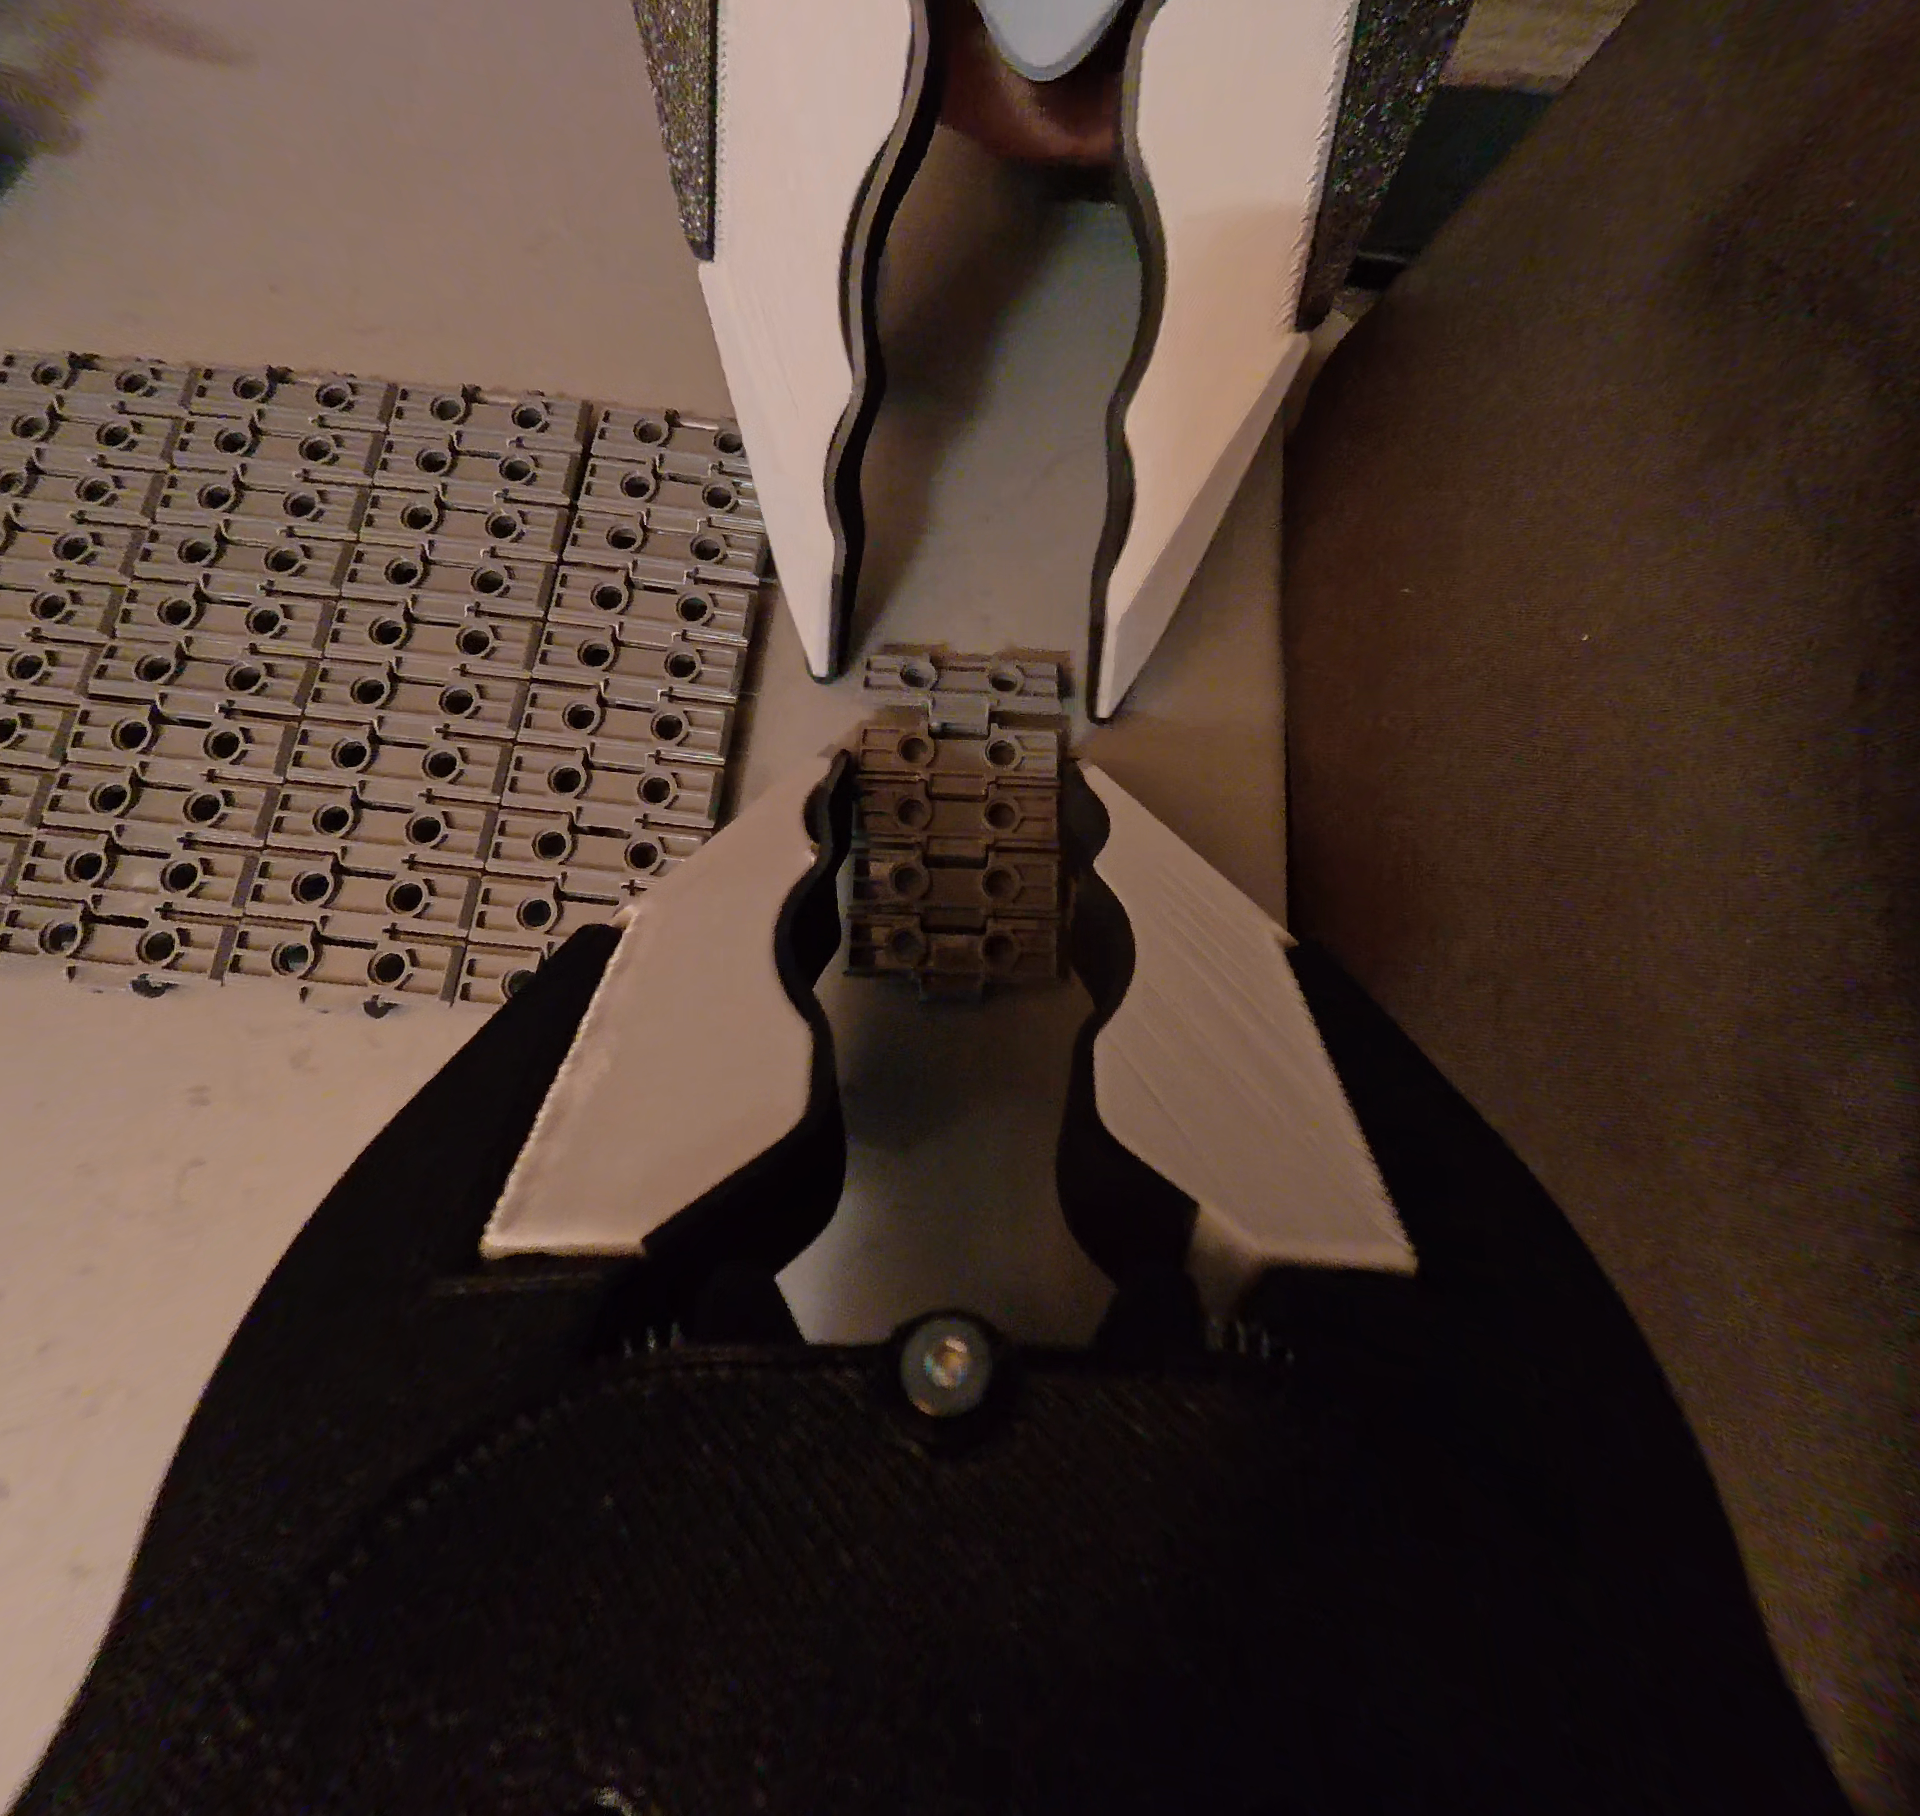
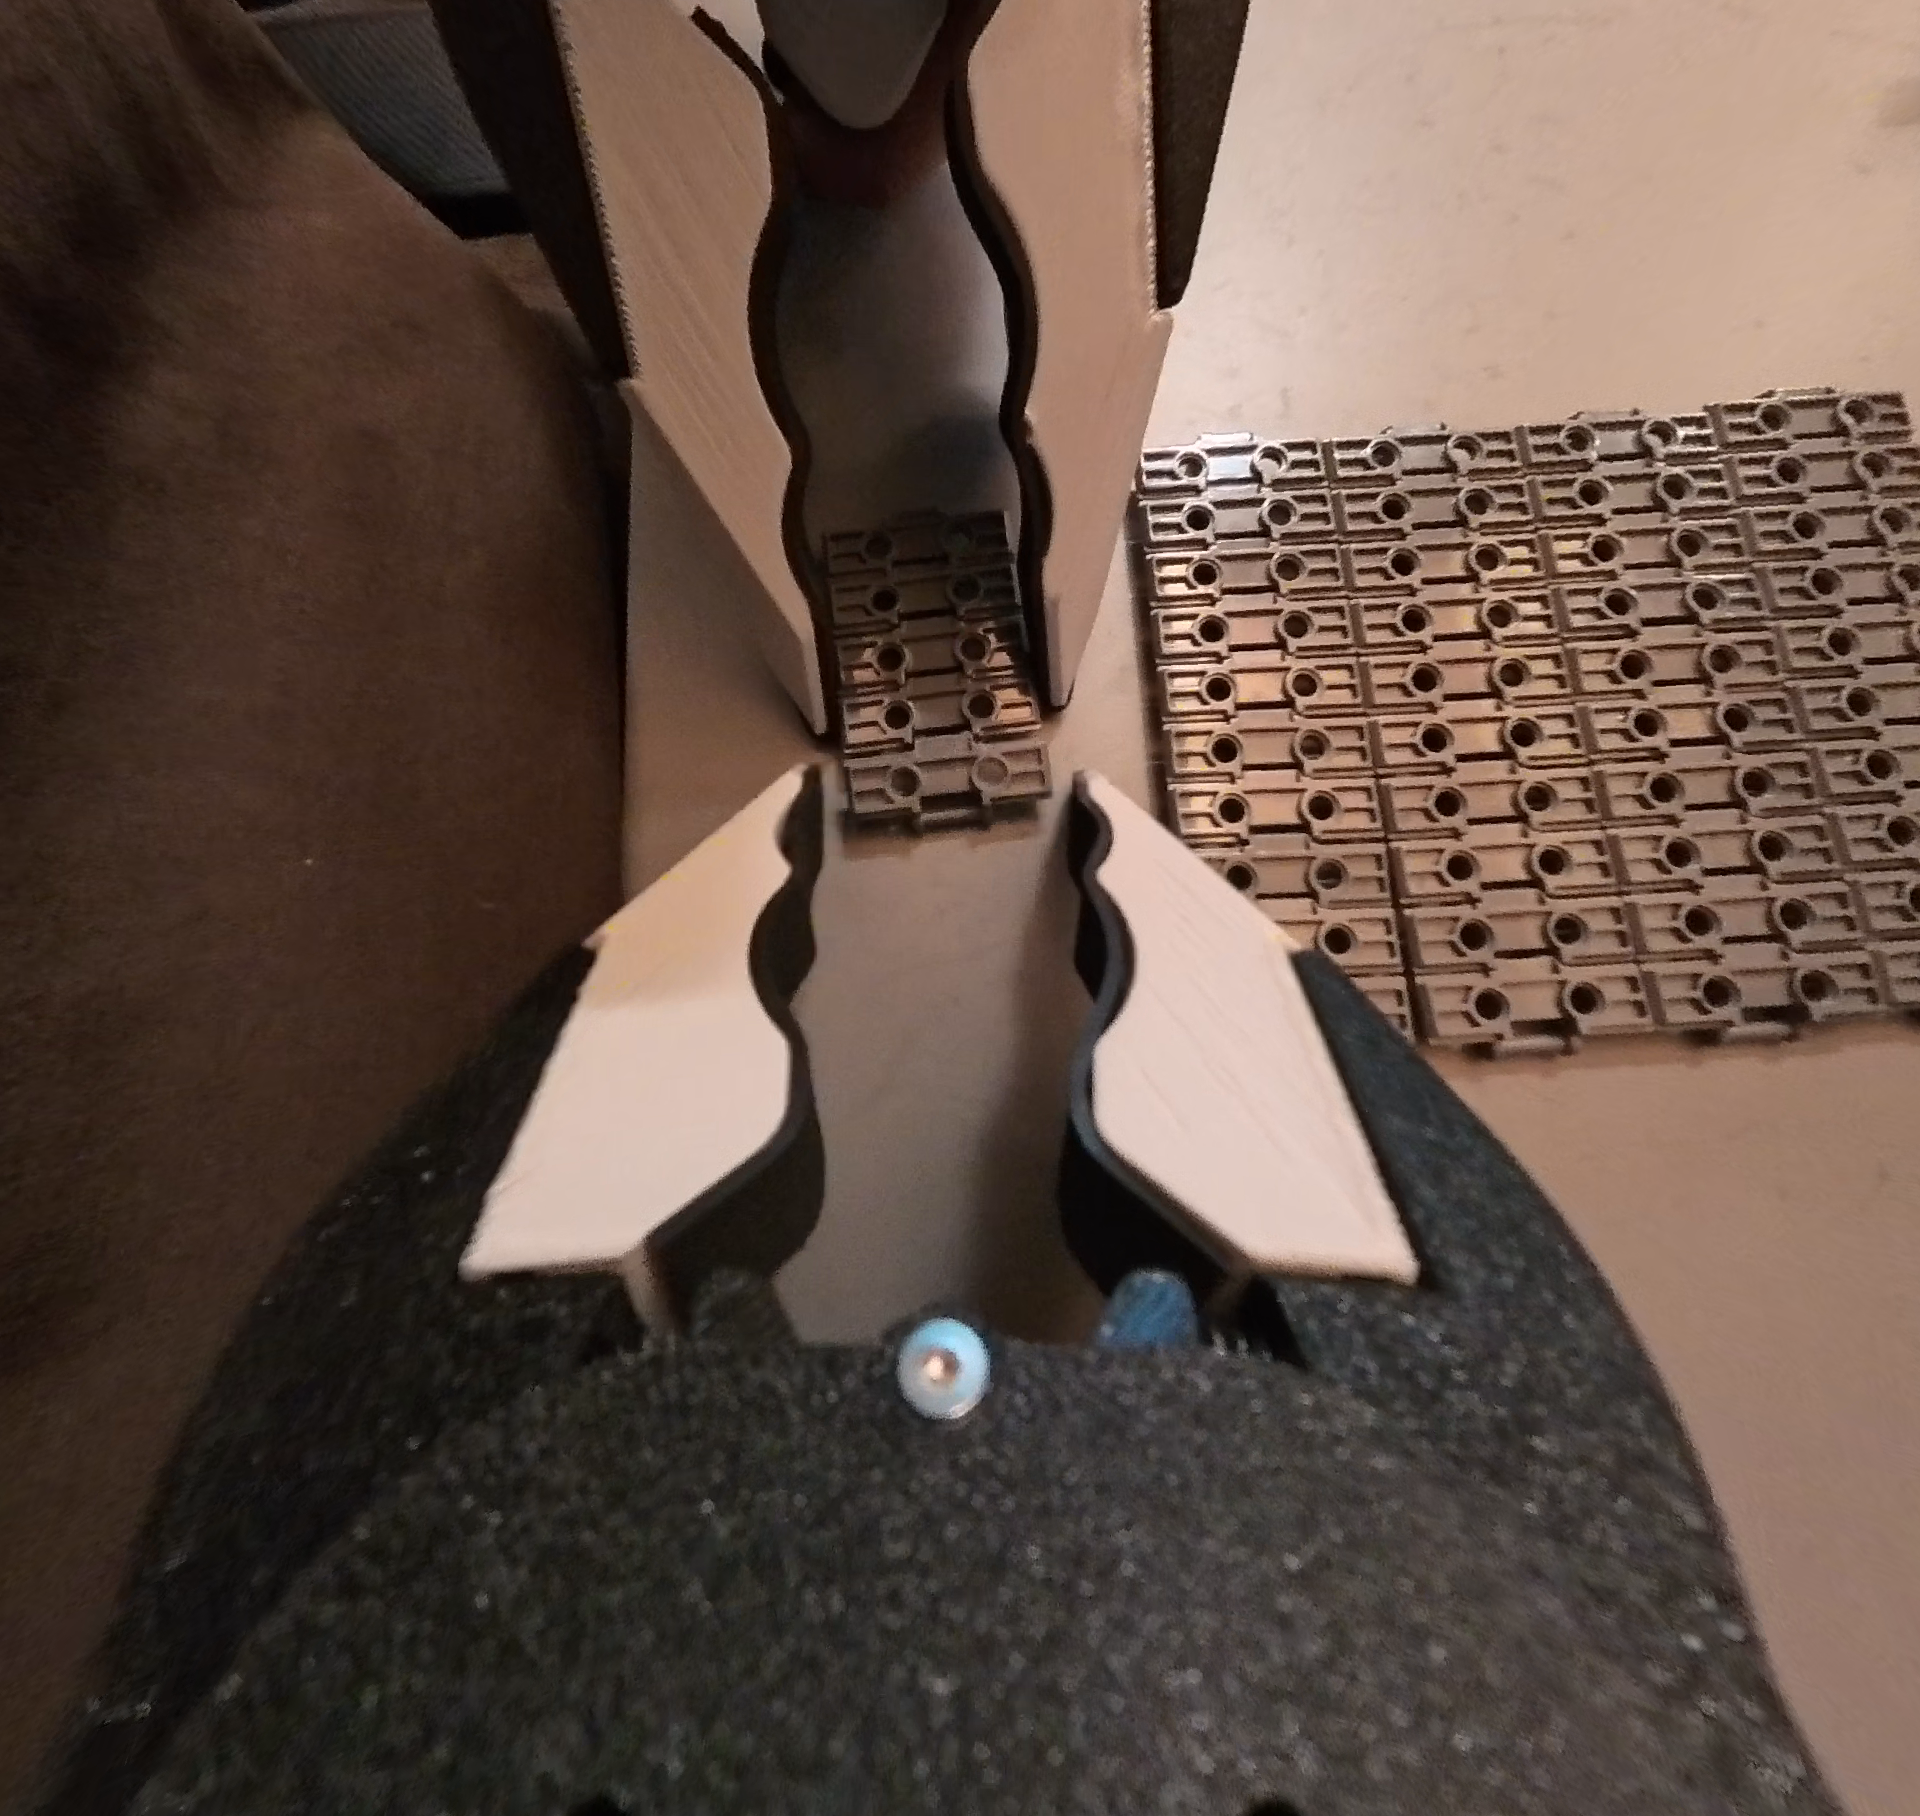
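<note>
No writing, label, brand, number or sign can be read in either view; the grey link pieces (image 1: 956, 831), the grey mat of links (image 2: 1558, 727) at about three o'clock in the right wrist view and the pale surface (image 1: 260, 156) carry only moulded holes and slots, no letters

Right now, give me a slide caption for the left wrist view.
Left gripper closed on a short grey link strip, right gripper open opposite, beside a grey link mat on a pale table.
</note>
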Motion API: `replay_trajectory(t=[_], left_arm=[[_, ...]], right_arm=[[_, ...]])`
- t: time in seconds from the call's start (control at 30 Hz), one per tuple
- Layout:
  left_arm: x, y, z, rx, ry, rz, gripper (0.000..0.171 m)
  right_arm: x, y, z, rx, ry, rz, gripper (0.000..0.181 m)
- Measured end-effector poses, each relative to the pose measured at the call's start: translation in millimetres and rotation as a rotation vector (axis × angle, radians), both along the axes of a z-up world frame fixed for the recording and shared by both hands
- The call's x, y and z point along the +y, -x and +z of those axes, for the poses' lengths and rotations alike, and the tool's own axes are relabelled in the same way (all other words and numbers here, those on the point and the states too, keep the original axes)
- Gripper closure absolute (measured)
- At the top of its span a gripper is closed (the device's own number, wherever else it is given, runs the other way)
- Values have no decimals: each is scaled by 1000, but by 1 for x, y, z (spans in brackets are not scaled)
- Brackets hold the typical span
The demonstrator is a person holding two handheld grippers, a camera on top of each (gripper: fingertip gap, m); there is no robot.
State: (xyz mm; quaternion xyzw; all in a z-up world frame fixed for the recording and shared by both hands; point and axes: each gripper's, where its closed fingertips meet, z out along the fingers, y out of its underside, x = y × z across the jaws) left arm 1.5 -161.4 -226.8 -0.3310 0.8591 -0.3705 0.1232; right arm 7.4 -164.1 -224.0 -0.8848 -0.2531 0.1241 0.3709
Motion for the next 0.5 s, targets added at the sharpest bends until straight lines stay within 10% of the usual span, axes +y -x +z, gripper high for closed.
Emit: replay_trajectory(t=[0.13, 0.3, 0.5], left_arm=[[0, 0, 0, 1, 1, 2, 133], [0, 0, 0, 3, 2, 0, 133], [0, 0, 0, 5, 3, -2, 133]], right_arm=[[1, 1, 13, 35, -47, -23, 133], [4, -7, 23, 69, -76, -90, 181], [3, -2, 8, 69, 8, -65, 181]])
